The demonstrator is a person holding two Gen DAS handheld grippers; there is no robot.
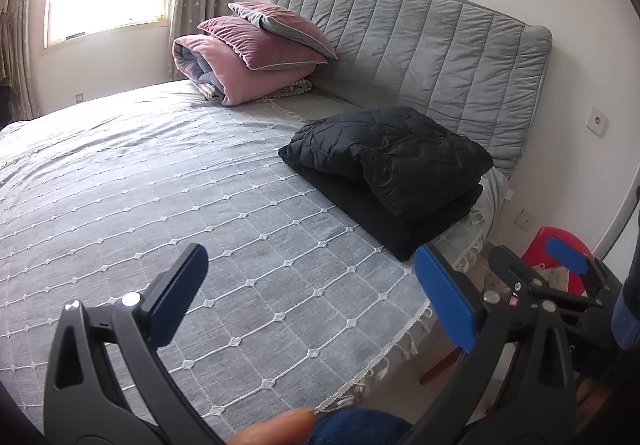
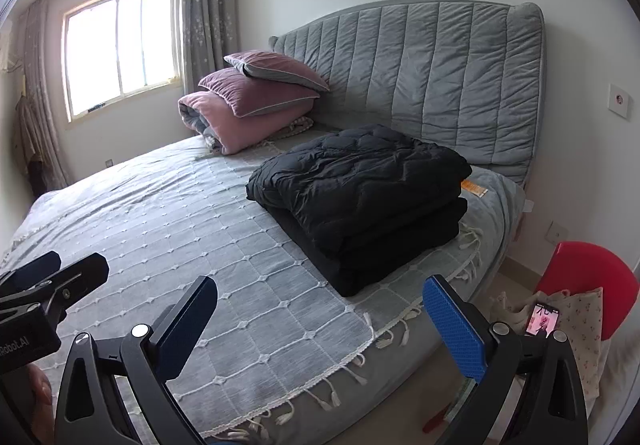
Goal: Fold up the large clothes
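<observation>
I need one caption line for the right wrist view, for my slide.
Open right claw above the bedspread, facing a folded black jacket near the headboard.

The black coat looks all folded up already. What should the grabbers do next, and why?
Probably nothing more than staying back. The black coat lies folded in a neat stack on the bed, and both the left gripper and right gripper are open and empty.

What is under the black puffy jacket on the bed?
The folded black jacket rests on the grey bedspread, with an orange tag peeking out beside it. Anything beneath the jacket is hidden.
</observation>
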